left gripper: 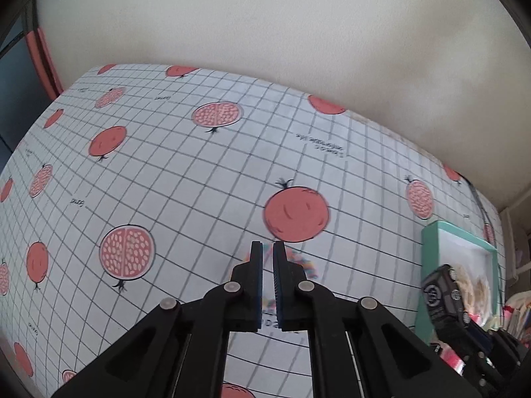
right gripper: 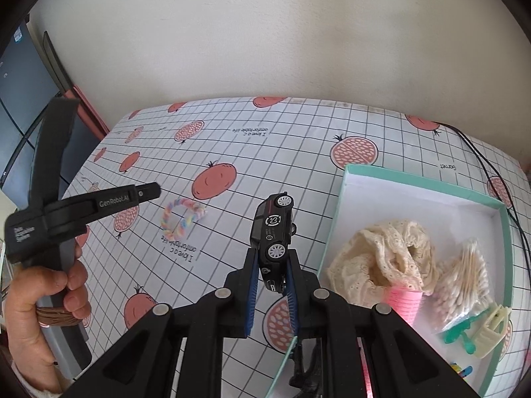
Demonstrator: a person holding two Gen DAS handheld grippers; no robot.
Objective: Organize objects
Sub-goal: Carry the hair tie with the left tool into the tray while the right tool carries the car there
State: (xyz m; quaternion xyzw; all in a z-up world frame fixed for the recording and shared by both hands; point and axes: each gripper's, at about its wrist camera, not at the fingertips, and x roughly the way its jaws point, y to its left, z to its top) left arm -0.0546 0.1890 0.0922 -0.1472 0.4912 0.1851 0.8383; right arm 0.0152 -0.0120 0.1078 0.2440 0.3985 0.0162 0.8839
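The right gripper (right gripper: pixel 269 282) is clamped on a black toy car (right gripper: pixel 272 232), nose down between the blue pads, held aloft just left of the teal box (right gripper: pixel 415 179); small, rigid and glossy, it looks light but apt to slip, so the flat sides are the sound hold. It has white wheels and a round white logo. Farther left lies a pastel braided hair tie (right gripper: pixel 181 217), soft and limp. The left gripper (left gripper: pixel 268 282) hangs nearly closed, holding nothing

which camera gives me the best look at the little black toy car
The right wrist view: the toy car sits centered, clamped between the right gripper fingers, wheels and logo clear. The left wrist view catches it only blurred at the right edge.
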